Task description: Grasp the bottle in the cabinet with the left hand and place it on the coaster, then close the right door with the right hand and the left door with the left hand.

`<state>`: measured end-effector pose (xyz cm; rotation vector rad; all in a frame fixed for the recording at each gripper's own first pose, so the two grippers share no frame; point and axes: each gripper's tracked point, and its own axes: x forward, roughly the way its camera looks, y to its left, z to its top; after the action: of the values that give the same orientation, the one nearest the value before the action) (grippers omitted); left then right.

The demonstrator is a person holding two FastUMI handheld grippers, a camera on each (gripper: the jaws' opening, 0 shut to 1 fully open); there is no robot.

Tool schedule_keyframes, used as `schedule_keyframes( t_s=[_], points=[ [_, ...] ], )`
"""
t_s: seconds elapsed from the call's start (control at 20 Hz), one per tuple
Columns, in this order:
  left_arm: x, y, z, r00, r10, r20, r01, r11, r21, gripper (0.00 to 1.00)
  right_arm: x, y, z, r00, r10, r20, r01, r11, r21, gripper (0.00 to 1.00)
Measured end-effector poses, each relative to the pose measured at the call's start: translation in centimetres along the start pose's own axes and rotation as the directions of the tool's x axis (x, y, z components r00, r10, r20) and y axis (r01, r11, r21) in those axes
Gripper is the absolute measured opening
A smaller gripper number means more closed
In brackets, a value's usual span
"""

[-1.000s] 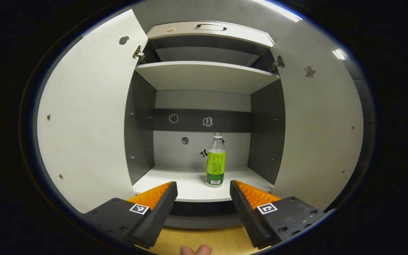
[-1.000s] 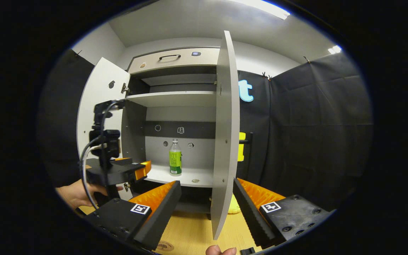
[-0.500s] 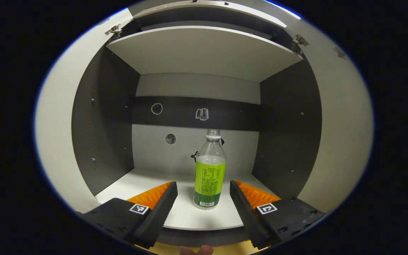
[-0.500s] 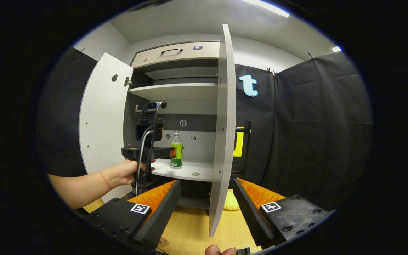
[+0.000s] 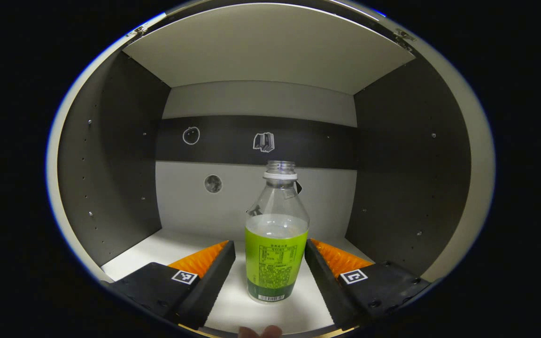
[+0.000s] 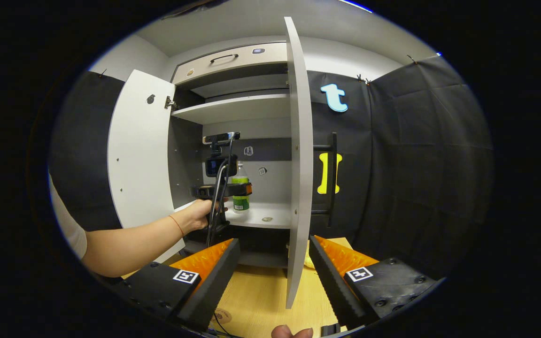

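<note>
Reaching into the lower compartment of the grey two-door cabinet [image 5: 120, 155], you are bringing the left gripper [image 5: 269, 263] around the clear plastic bottle with the green label [image 5: 276, 256]. Its jaws are standing wide, one on each side of the label, and neither looks to be pressing yet. The bottle is standing upright on the white bottom shelf [image 5: 158, 249], at twelve o'clock from your fingertips.

Closing off-centre could be the trouble from here: one finger meeting the label first would push the light, uncapped bottle over or slide it toward the back panel, spilling whatever is inside.

The right gripper view is showing you what the left gripper view cannot: your hand [image 6: 200, 213] holding the left gripper at the shelf, the open left door [image 6: 139, 155] at ten o'clock, and the open right door [image 6: 298, 164] edge-on at twelve o'clock between the wide, empty jaws of the right gripper [image 6: 274, 263]. Whether the small round thing on the wooden table [image 6: 261, 295] is the coaster, I cannot tell.
</note>
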<state>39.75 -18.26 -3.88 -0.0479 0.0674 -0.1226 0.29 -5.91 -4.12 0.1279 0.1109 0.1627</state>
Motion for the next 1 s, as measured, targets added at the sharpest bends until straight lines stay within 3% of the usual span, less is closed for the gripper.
schedule_keyframes(
  t_s=[0.15,0.2,0.25,0.45,0.75,1.0],
  points=[
    [1.1,-0.3,-0.1,1.000,-0.008,-0.003,0.008,1.000,0.008,0.94,0.3,-1.1,-0.3,1.000,-0.015,-0.012,0.015,1.000,0.008,0.98],
    [1.0,-0.4,0.0,1.000,-0.012,0.000,0.012,1.000,0.006,0.90,0.3,-1.5,-0.3,1.000,-0.022,-0.013,0.022,1.000,0.011,0.98],
    [0.9,-0.6,-0.1,1.000,-0.028,-0.003,0.029,1.000,0.004,0.79,0.4,-1.8,-0.3,1.000,-0.028,-0.013,0.028,1.000,0.014,0.98],
    [-1.4,-0.2,1.3,0.999,-0.047,0.023,0.047,0.999,0.017,0.77,0.1,-2.1,0.0,0.999,-0.040,-0.007,0.040,0.999,0.025,0.98],
    [-9.8,0.6,2.9,0.994,-0.082,0.066,0.080,0.996,0.026,0.77,-0.5,-0.8,1.1,0.999,-0.033,0.026,0.032,0.999,0.043,0.98],
    [-18.4,1.2,0.5,0.991,-0.114,0.067,0.111,0.993,0.047,0.77,-1.4,0.4,2.0,0.997,-0.034,0.065,0.033,0.999,0.017,0.98]
  ],
)
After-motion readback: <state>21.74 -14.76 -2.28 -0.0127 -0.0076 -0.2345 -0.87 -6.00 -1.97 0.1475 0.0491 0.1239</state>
